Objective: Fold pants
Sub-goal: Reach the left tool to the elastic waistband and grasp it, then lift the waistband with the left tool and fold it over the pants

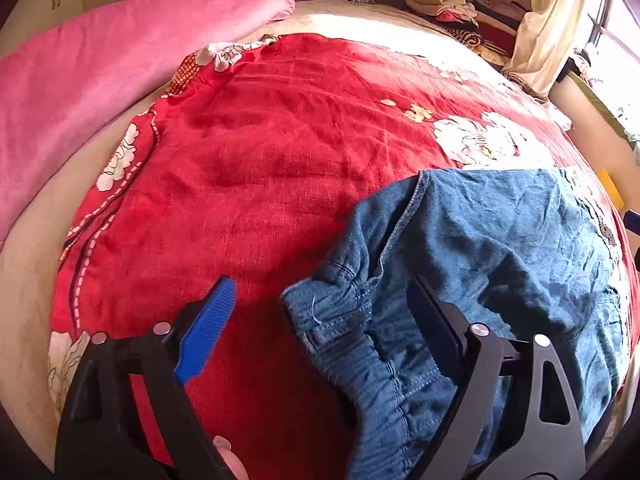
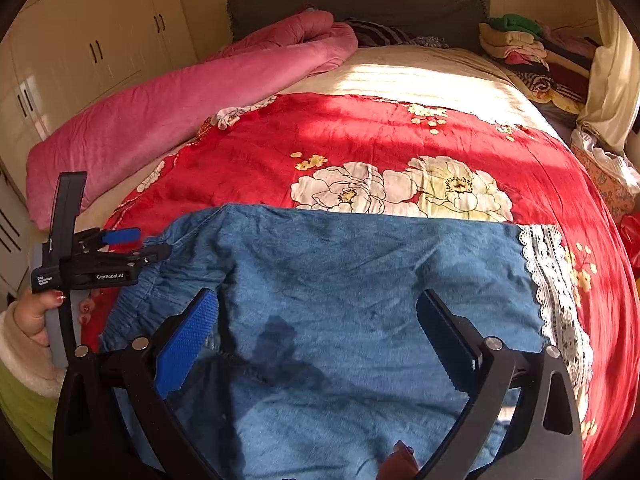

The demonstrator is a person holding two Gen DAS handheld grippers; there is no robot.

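Observation:
Blue denim pants (image 2: 340,280) lie spread on the red flowered bedspread (image 2: 360,140), elastic waistband at the left, white lace hem (image 2: 556,280) at the right. In the left wrist view the waistband (image 1: 360,340) lies bunched between the fingers. My left gripper (image 1: 320,304) is open, its jaws wide apart just above the waistband edge; it also shows in the right wrist view (image 2: 136,246). My right gripper (image 2: 316,312) is open and empty, hovering over the middle of the pants.
A pink quilt (image 2: 180,120) lies rolled along the bed's left side. Stacked folded clothes (image 2: 520,48) sit at the far right by the headboard. White wardrobes (image 2: 80,40) stand at left. A curtain (image 1: 548,20) and window are at right.

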